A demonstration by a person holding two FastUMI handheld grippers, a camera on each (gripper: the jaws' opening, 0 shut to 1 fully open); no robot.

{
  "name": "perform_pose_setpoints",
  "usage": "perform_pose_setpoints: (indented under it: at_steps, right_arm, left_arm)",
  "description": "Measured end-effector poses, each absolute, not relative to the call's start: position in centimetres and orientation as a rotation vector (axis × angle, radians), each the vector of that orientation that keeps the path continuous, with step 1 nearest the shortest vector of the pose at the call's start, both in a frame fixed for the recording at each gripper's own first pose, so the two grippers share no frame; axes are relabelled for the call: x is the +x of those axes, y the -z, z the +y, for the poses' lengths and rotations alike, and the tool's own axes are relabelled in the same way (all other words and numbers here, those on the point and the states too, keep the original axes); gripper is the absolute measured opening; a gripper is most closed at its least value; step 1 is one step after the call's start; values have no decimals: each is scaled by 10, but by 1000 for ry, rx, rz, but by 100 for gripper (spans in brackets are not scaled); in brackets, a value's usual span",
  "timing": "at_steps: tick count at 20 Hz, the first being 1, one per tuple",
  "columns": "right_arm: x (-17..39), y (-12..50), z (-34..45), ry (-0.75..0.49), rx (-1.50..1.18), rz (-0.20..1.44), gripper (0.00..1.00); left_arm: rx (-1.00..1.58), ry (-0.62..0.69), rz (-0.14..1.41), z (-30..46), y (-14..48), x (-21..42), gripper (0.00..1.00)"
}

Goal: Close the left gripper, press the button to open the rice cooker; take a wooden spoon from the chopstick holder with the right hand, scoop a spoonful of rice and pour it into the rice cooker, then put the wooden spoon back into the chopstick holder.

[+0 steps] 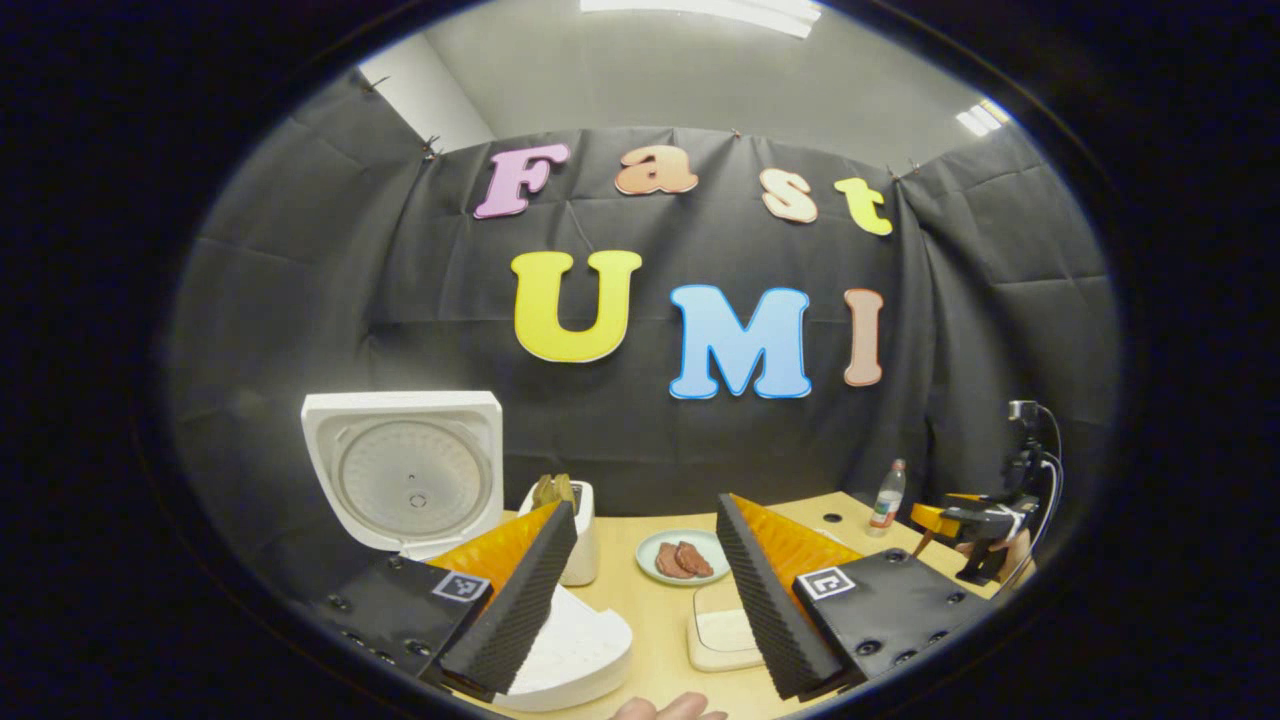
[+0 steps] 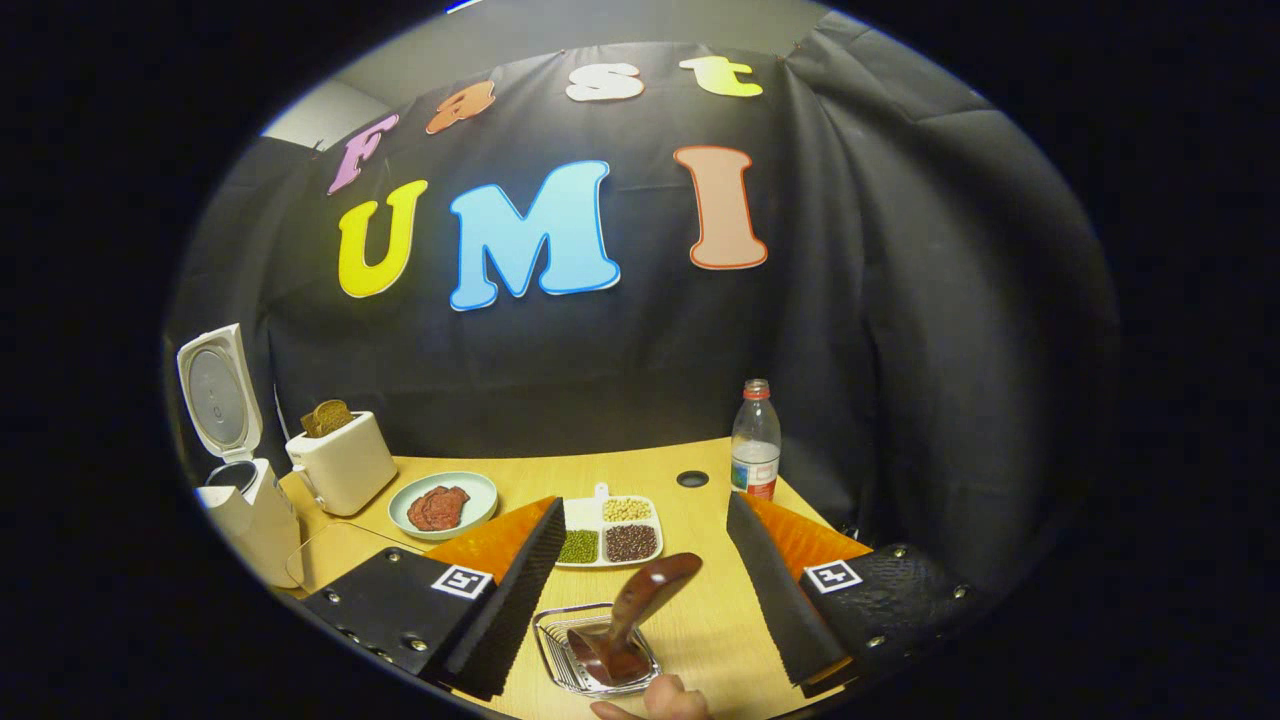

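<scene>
- One wooden spoon stands nearest in the right gripper view, its dark bowl down in one clear-walled chopstick holder and its handle tilted up to the right.
- The right gripper has its fingers wide apart, one on each side of the spoon and touching nothing; a fingertip of the person shows just below the holder.
- The left gripper is likewise spread open and holds nothing, with a bit of one hand at the bottom edge.
- One rice cooker sits just beyond the left finger, white, with its lid raised upright behind the body.
- One pale flat board lies right of the cooker.
- One white toaster with brown slices stands just behind the cooker.
- One round plate with reddish pieces lies right of the toaster.
- One divided white tray carries three heaps: green, dark and pale beans, farther right of the cooker than the plate.
- One water bottle stands upright at the far edge, well right of the cooker.
- One light wooden table bears everything and has one round hole near the bottle.
- Black cloth walls the booth behind the table, under a grey ceiling with one bright light strip.
</scene>
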State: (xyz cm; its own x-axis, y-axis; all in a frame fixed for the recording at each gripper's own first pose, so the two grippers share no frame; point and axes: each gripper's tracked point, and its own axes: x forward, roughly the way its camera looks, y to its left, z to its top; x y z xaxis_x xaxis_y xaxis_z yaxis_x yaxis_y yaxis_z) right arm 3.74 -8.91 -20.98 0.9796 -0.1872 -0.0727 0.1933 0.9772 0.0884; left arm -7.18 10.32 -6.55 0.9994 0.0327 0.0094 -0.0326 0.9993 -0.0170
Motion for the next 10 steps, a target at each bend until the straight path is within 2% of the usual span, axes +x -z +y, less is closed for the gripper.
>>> perform_pose_setpoints:
  at_steps: [2, 3, 4, 10]
  right_arm:
    - [29, 196, -95, 191, 84, 18, 98]
    - [25, 190, -96, 181, 83, 0, 98]
    - [24, 185, -97, 174, 86, -15, 98]
    - [33, 177, -95, 131, 109, -56, 98]
  left_arm:
    - [-10, -72, -30, 124, 47, -62, 94]
    - [-15, -93, -40, 136, 38, -57, 94]
    - [-22, -111, -50, 148, 28, -52, 98]
    - [-33, -296, -78, 255, -22, 0, 94]
